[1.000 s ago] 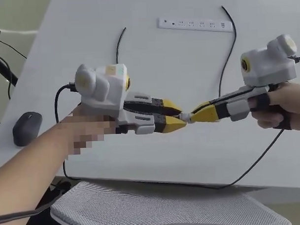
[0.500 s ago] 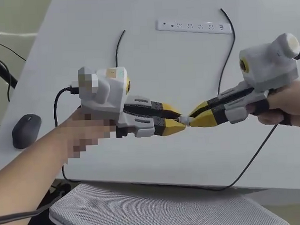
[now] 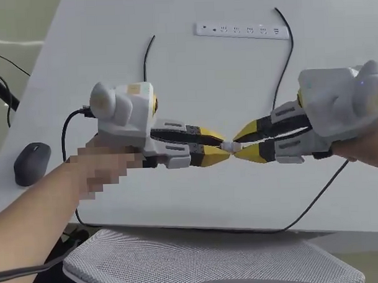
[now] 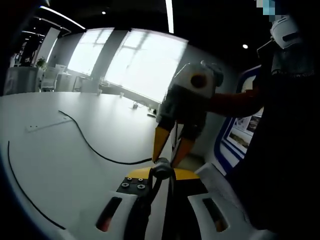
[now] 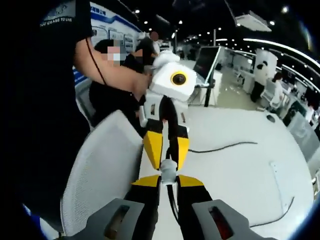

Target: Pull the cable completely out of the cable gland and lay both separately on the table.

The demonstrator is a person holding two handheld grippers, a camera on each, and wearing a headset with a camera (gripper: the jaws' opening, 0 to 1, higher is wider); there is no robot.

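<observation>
Above the near edge of the desk (image 3: pixel 193 73), your two grippers meet tip to tip, with the cable gland (image 3: pixel 231 147) held in the air between them, clear of the surface. The left gripper (image 3: pixel 223 149) has its jaws almost together and pinches the pale gland at their tips. The right gripper (image 3: pixel 241 146) faces it, its jaws likewise nearly closed at the tips. In the right gripper view the black cable (image 5: pixel 172 200) runs from the gland back between those jaws, so this gripper appears to grip the cable just beside the gland, though the exact contact is too small to confirm.

Step in hand: the extraction pull. The cable apparently sits in the gland, and neither part is yet on the desk.

The next move calls for drawing your hands straight apart along the cable's axis. Hold both grips firm so that the cable slides rather than the gland twisting out of the left jaws. A grip so near the gland may require a re-grasp farther along. Afterwards, set each part down well apart on open desk, away from the power strip (image 3: pixel 242 30).
</observation>
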